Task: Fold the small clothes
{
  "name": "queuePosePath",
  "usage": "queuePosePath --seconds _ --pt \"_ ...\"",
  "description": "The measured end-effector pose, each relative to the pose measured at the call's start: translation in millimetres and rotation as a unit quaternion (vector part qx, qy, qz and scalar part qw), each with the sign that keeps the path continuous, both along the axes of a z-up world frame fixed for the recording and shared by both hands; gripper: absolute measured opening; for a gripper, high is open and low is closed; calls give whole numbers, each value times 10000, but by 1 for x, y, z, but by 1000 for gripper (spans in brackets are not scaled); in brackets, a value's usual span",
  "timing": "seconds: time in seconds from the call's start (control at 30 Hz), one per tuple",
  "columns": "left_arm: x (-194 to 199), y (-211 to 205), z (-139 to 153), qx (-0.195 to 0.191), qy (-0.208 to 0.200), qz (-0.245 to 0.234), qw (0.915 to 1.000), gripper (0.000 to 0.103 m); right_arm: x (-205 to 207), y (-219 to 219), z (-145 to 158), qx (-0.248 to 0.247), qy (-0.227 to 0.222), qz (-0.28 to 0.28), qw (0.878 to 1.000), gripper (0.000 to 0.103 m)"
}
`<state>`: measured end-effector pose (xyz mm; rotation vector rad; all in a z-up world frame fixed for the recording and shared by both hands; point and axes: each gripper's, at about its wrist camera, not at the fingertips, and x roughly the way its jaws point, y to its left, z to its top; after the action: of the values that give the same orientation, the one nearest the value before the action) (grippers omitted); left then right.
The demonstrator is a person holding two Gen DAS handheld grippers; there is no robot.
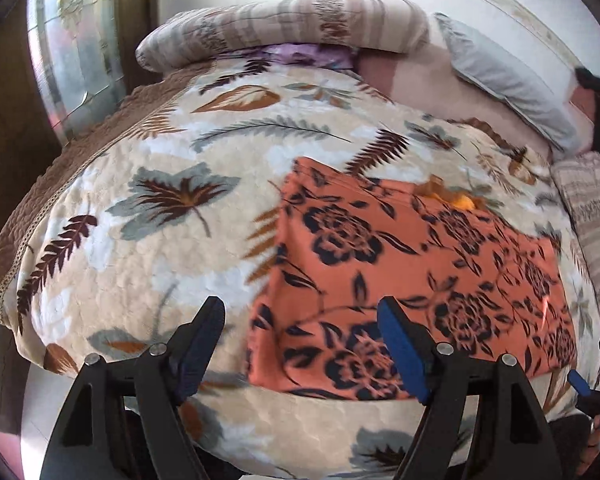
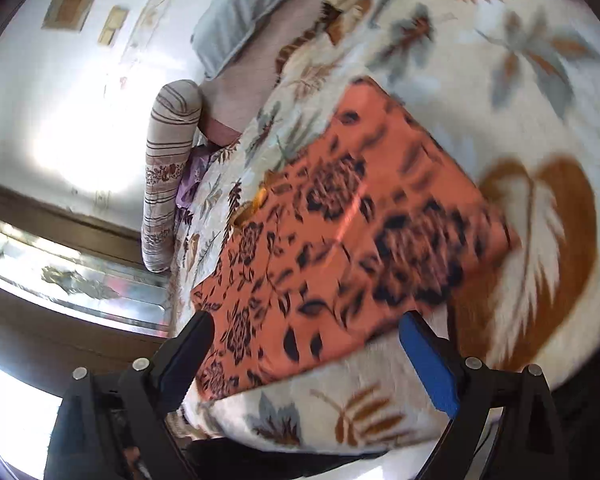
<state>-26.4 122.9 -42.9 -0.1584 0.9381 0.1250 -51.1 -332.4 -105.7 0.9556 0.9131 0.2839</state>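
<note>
An orange garment with dark flower print (image 1: 412,276) lies flat and folded into a rough rectangle on the bed; it also shows in the right wrist view (image 2: 340,248). A bit of yellow lining (image 1: 462,202) peeks out at its far edge. My left gripper (image 1: 302,312) is open and empty, held above the garment's near left corner. My right gripper (image 2: 306,328) is open and empty above the garment's near edge. Its blue-tipped finger also shows at the right edge of the left wrist view (image 1: 580,384).
The bed is covered by a cream blanket with leaf print (image 1: 160,220). A striped rolled quilt (image 1: 284,28) and a grey pillow (image 1: 512,80) lie at the far end. A wall with a mirrored panel (image 1: 76,60) stands to the left of the bed.
</note>
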Motion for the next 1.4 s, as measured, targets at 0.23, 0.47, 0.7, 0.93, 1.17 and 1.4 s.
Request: queuePosePath --seconds 0.23,0.47,0.7,0.93,1.17,1.4 --pt "-9 -47 0 254 71 -294 9992 79 -15 -1 -27 268 219 -200 9992 95" --pt "-9 -59 1 377 85 -315 9988 79 -9 1 -29 236 233 -187 9993 95" --pt "-7 -60 -2 350 111 -312 9988 79 -4 -4 -33 221 303 -316 9988 95" --pt "-1 -60 -7 332 176 -332 9987 79 5 -11 -38 276 380 -466 9978 95" --pt "11 -65 -15 316 245 -323 9987 79 11 -15 -46 282 481 -564 9968 95" --pt "35 -89 -22 367 245 -520 9977 79 26 -24 -46 400 362 -819 9952 95"
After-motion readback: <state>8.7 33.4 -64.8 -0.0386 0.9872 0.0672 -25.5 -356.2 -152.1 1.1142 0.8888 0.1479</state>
